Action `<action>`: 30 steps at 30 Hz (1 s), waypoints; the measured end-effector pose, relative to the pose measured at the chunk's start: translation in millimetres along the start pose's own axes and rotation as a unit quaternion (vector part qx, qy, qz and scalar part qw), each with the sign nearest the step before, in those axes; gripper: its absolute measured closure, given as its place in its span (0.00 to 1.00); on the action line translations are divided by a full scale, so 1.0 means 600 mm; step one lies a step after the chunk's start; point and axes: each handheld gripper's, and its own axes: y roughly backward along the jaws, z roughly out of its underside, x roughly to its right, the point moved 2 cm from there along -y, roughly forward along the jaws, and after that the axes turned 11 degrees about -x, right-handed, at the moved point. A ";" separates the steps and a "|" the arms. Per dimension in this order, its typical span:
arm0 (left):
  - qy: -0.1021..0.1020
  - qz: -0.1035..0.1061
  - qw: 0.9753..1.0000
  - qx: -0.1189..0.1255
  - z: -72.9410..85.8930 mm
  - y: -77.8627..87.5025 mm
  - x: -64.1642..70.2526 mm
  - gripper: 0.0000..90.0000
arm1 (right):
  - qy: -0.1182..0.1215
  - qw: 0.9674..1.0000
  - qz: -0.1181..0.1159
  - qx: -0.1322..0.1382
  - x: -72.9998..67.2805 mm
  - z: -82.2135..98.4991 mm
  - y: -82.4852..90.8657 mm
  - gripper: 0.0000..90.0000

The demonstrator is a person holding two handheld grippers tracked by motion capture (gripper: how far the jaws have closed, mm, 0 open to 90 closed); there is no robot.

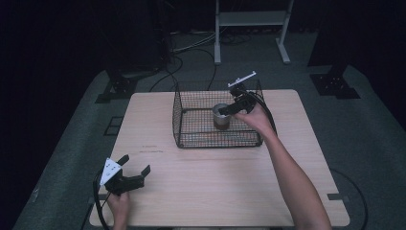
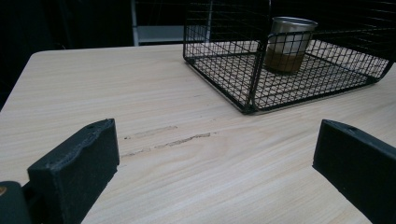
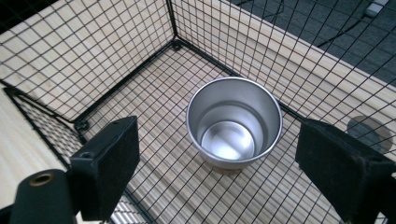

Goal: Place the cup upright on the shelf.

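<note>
A shiny metal cup [image 1: 221, 116] [image 2: 288, 44] [image 3: 233, 123] stands upright and empty on the floor of a black wire basket [image 1: 178, 115] [image 2: 224, 70] [image 3: 93, 56] at the far middle of the wooden table [image 1: 215, 191]. My right gripper [image 1: 227, 110] [image 3: 219, 128] hovers just above the cup and points down into the basket. Its jaws stand apart on either side of the cup's rim without touching it. My left gripper [image 1: 136, 163] [image 2: 217, 135] rests low at the table's near left corner, open, with nothing between its jaws.
The basket's wire walls enclose the cup on all sides, with the top open. Bare tabletop lies between the left gripper and the basket. On the floor beyond the table are a white metal stand [image 1: 251, 19] and loose cables [image 1: 186, 48].
</note>
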 end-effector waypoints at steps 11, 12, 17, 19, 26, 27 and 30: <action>-0.002 0.000 1.000 -0.002 0.000 -0.001 0.001 0.00 | 0.005 1.000 -0.015 0.016 -0.004 0.031 0.025 0.14; -0.002 0.000 1.000 -0.002 0.000 -0.001 0.001 0.00 | 0.005 1.000 -0.015 0.016 -0.004 0.031 0.025 0.14; -0.001 -0.001 1.000 -0.002 0.000 -0.001 0.001 0.00 | 0.010 0.999 -0.019 0.024 -0.006 0.047 0.038 0.14; -0.001 -0.001 1.000 -0.001 0.000 -0.001 0.001 0.00 | 0.010 0.999 -0.020 0.026 -0.006 0.049 0.041 0.14; -0.002 0.000 1.000 -0.001 0.000 -0.001 0.001 0.00 | 0.021 0.999 -0.017 0.031 -0.012 0.070 0.058 0.14; -0.002 -0.001 1.000 -0.001 0.000 -0.001 0.001 0.00 | 0.020 0.999 -0.017 0.033 -0.013 0.077 0.061 0.14; -0.002 -0.001 1.000 -0.001 0.000 -0.001 0.001 0.00 | 0.025 0.999 -0.017 0.034 -0.015 0.083 0.064 0.14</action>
